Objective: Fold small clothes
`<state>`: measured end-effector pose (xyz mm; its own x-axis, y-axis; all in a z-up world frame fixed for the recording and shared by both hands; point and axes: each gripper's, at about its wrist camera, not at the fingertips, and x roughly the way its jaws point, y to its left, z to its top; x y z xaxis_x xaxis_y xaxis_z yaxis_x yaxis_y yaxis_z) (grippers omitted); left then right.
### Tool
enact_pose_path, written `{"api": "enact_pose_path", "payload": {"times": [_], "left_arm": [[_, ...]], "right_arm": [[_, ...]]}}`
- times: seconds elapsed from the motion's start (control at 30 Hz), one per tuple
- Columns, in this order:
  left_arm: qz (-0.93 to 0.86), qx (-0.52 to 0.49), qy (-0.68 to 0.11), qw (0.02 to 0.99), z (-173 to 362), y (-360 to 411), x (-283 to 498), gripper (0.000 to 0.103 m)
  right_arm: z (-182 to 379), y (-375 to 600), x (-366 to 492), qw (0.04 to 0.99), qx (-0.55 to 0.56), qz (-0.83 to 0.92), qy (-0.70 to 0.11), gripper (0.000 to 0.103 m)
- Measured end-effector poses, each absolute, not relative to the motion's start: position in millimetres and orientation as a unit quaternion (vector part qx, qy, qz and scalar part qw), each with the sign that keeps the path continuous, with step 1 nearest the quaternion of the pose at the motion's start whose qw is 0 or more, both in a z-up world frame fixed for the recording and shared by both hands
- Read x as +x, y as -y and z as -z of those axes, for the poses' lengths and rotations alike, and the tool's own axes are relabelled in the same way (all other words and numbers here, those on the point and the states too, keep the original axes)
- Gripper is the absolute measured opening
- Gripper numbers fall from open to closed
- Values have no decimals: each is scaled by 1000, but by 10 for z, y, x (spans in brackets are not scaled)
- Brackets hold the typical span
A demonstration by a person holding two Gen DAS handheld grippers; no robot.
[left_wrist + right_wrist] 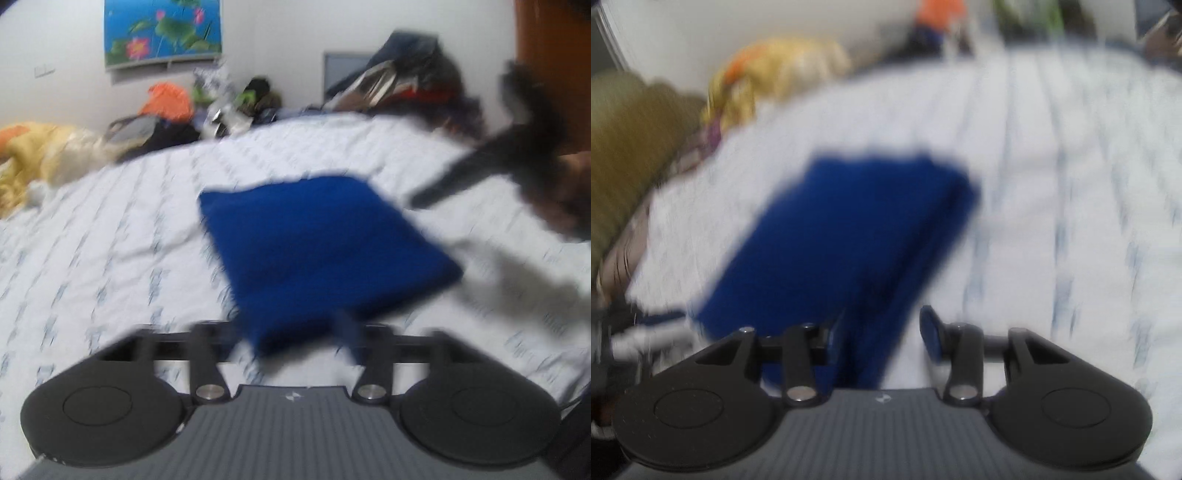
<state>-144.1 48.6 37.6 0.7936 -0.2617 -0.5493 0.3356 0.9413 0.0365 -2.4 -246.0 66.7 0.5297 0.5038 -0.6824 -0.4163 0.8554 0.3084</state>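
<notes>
**Desk:** What is the subject, and where does it lie?

**Photographer:** A blue garment [314, 251], folded into a compact, roughly square packet, lies flat on the white patterned bedsheet [110, 236]. Everything else is placed from it. Both views are smeared by motion blur, so fine creases cannot be read.

**Desk:** And the two claws?

**Photographer:** The left gripper [291, 332] sits at the packet's near edge, its jaws standing wide apart; cloth lies between them, but the pads do not appear to press it. The right gripper [879, 332] is at the packet's other near corner, jaws also apart, with a fold of blue running between them and no visible squeeze. In the left view the right tool shows as a dark blur beyond the packet's right side.

**Desk:** Which step is this?

**Photographer:** By the look of it, the release after a fold: the garment is down and squared, and both tools seem to be letting go.

**Desk:** What does the next move call for?

**Photographer:** Probably clearing both claws without dragging the top layer, then either one more fold or a fresh piece.

**Desk:** Background?

**Photographer:** Beyond the packet, a heap of clothes [399, 74] along the far edge of the bed; to its far left, yellow bedding [44, 155]; above, a lotus poster [162, 29].
</notes>
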Motion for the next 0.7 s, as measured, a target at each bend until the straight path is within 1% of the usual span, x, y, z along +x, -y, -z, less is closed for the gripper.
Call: {"api": "enact_pose_path", "payload": {"times": [0.03, 0.07, 0.13, 0.17, 0.2, 0.23, 0.27, 0.3, 0.33, 0.37, 0.43, 0.47, 0.5, 0.57, 0.6, 0.63, 0.67, 0.7], "left_arm": [[159, 65, -272, 947, -404, -460, -1386, 83], [160, 67, -274, 946, -406, -420, -1285, 82], [161, 55, -298, 939, -331, -385, -1016, 82], [148, 41, -315, 937, -276, -389, -881, 81], [138, 20, -335, 932, -225, -404, -762, 76], [134, -7, -355, 925, -178, -431, -665, 75], [130, -32, -371, 919, -146, -480, -606, 75], [127, -50, -379, 915, -114, -490, -581, 76], [129, -63, -380, 914, -86, -486, -583, 80], [130, -67, -380, 913, -49, -464, -591, 82], [130, -46, -363, 922, -8, -384, -657, 92], [130, -30, -359, 924, 12, -333, -681, 93], [128, -14, -356, 926, 24, -289, -703, 94], [125, -4, -356, 926, 12, -283, -731, 91], [123, -5, -353, 928, -29, -314, -758, 83], [120, -2, -343, 932, -84, -351, -804, 82], [119, 1, -325, 938, -151, -393, -844, 82], [120, 4, -305, 945, -224, -413, -893, 83]], "right_arm": [[-743, 2433, 84, 877, 56, -263, -398, 48], [-781, 2371, 220, 880, 50, -255, -398, 61], [-714, 2199, 581, 880, 16, -227, -418, 75], [-620, 2130, 788, 877, 1, -202, -436, 75], [-515, 2086, 994, 869, -3, -180, -462, 75], [-430, 2081, 1152, 861, 13, -170, -479, 78], [-427, 2091, 1215, 866, 36, -179, -465, 68], [-416, 2069, 1272, 861, 51, -201, -464, 51], [-414, 2012, 1299, 860, 48, -217, -459, 30], [-428, 1931, 1294, 869, 19, -224, -440, 26], [-454, 1685, 1203, 895, -109, -224, -370, 22], [-438, 1568, 1143, 900, -180, -214, -333, 22], [-402, 1496, 1104, 899, -220, -210, -315, 22], [-400, 1553, 1077, 901, -199, -214, -321, 24], [-438, 1625, 1072, 900, -178, -216, -333, 28], [-501, 1702, 1046, 900, -154, -213, -349, 38], [-561, 1816, 1005, 904, -127, -200, -355, 41], [-649, 1923, 898, 916, -98, -181, -345, 41]]}}
